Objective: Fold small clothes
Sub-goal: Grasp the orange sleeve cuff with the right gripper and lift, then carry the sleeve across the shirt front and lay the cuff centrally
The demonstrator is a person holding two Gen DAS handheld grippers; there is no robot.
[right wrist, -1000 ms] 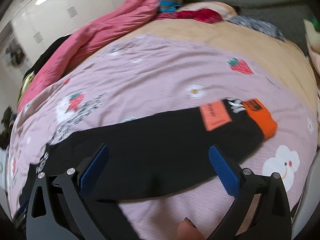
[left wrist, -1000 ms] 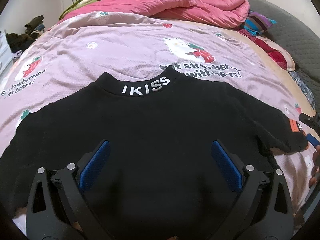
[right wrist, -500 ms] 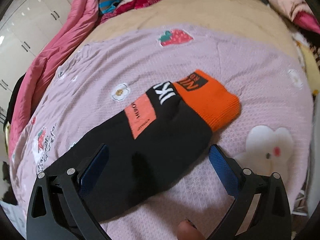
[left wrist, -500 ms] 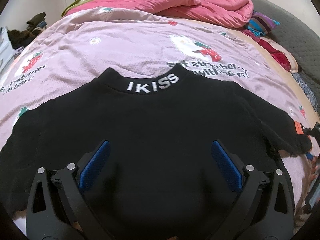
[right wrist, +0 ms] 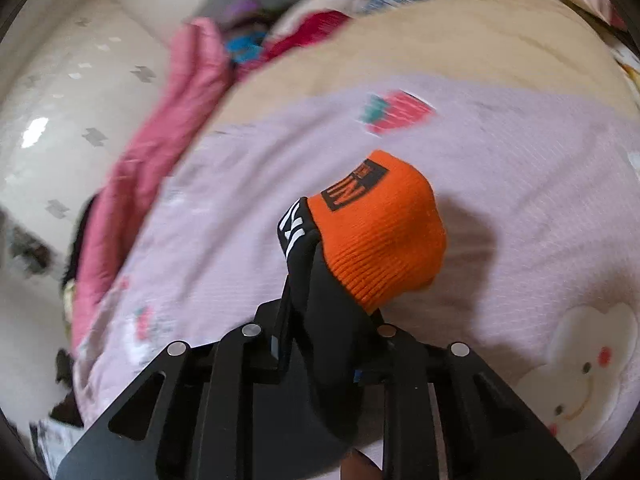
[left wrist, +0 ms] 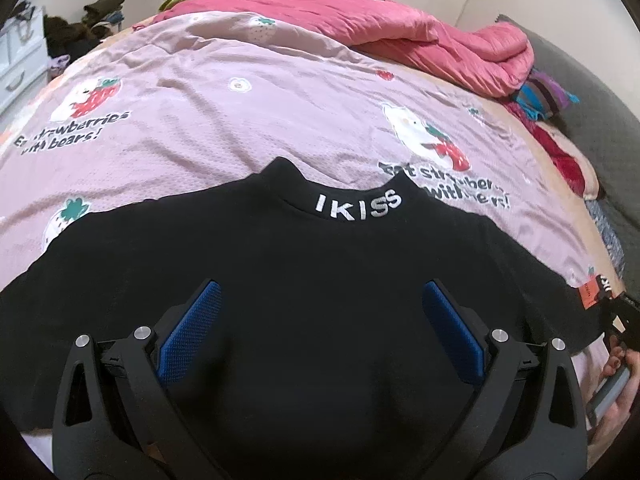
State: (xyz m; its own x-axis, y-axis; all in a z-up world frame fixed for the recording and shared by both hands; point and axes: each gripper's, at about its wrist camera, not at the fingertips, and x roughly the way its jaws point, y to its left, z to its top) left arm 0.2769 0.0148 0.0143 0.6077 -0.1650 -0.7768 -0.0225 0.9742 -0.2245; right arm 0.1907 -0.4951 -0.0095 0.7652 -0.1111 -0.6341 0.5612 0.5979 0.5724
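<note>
A: Where's the black sweater (left wrist: 280, 248)?

B: Spread flat on the pink bedsheet (left wrist: 240, 120), front side down or up, hard to tell. Collar (left wrist: 358, 209) pointing away, white letters across it. Body and both shoulders smooth against the sheet.

A: And the left claw (left wrist: 320, 286)?

B: Hovering over the middle of the sweater. Blue pads (left wrist: 192, 332) wide apart, nothing between them, only black cloth underneath.

A: Touching the cloth?

B: Cannot tell from this angle.

A: The right claw (right wrist: 328, 320)?

B: Closing at this moment, with the sleeve (right wrist: 320, 280) between the pads. Black fabric bunched up and squeezed there, so clamped on the sleeve. Orange cuff (right wrist: 384, 232) sticking out beyond the tips, raised clear of the sheet, with its shadow thrown onto the sheet beside it. White stripes and a dark label just where black meets orange.

A: Seen from the left side too?

B: Only at the far right edge: an orange patch (left wrist: 588, 294) on the sleeve, and a hand (left wrist: 616, 368) wrapped around the handle.

A: Anything else on the bed?

B: Crumpled pink quilt (left wrist: 400, 36) along the far side, well apart from the sweater. Strawberry and bear prints on the sheet. Right view somewhat blurred.
</note>
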